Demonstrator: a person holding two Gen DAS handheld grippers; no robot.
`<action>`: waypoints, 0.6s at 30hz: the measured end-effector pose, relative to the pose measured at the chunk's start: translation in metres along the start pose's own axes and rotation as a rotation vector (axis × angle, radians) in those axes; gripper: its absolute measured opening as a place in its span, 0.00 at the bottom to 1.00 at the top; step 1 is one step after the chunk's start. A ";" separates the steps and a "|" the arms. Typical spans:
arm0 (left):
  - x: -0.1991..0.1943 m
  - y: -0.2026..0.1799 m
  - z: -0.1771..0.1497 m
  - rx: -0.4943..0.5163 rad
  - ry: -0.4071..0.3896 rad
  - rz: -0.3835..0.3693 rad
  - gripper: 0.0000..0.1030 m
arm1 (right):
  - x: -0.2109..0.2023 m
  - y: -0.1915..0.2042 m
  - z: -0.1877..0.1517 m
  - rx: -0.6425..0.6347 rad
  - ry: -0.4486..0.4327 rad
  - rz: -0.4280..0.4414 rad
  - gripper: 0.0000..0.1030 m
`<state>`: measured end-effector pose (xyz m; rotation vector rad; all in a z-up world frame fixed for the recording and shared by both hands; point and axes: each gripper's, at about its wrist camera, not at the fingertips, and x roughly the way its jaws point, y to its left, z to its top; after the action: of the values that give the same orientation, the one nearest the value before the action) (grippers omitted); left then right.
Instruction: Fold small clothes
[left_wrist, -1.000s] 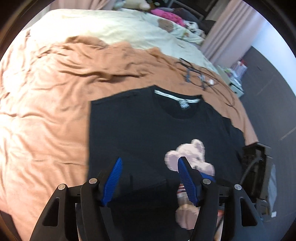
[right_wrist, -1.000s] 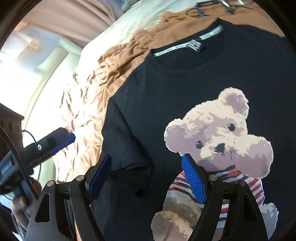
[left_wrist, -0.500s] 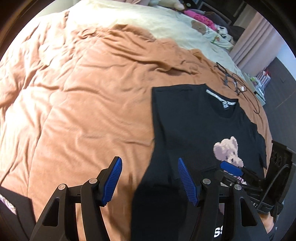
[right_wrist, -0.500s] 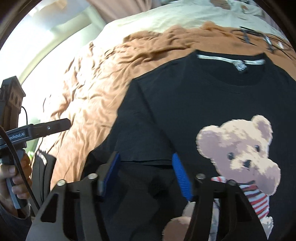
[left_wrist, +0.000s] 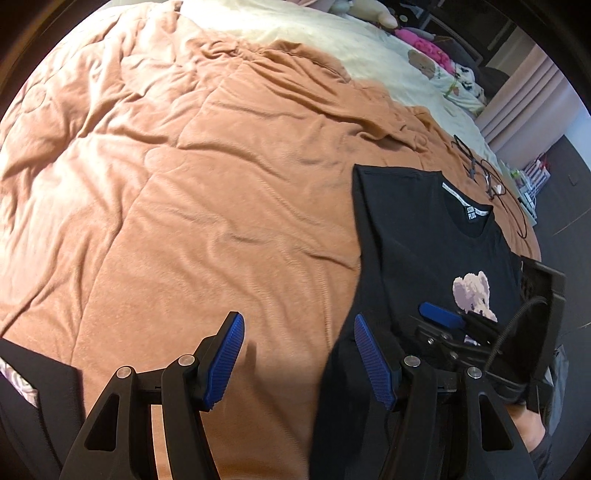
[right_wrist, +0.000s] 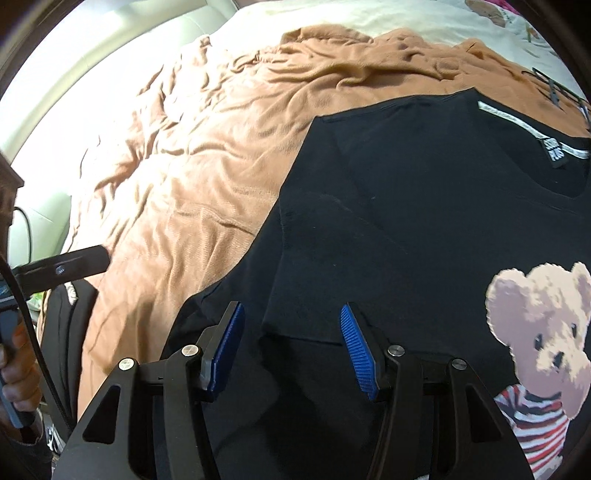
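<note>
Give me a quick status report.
Left tool open over the blanket. Right tool open above black T-shirt, sleeve folded in. Nothing blocking.

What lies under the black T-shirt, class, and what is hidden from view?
The black T-shirt lies flat on an orange blanket, which shows around its left and top edges. Whatever the blanket holds directly beneath the shirt is covered and cannot be seen.

A black T-shirt (right_wrist: 424, 221) with a teddy-bear print (right_wrist: 543, 332) lies face up at frame right on the wrinkled orange blanket; its left sleeve is folded inward; collar toward upper right.
</note>
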<state>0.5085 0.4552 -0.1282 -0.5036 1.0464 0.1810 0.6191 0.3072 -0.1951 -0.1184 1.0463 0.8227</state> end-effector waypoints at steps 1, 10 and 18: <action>0.000 0.002 -0.001 -0.002 0.001 0.000 0.62 | 0.004 0.002 0.001 -0.003 0.008 -0.008 0.51; 0.009 0.002 -0.005 0.003 0.012 -0.002 0.62 | 0.016 0.012 0.010 -0.061 0.053 -0.087 0.03; 0.021 -0.021 0.001 0.032 0.015 -0.023 0.62 | -0.025 -0.021 0.018 -0.003 -0.017 -0.032 0.01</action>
<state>0.5278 0.4351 -0.1394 -0.4880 1.0567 0.1403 0.6399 0.2865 -0.1713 -0.1300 1.0246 0.7949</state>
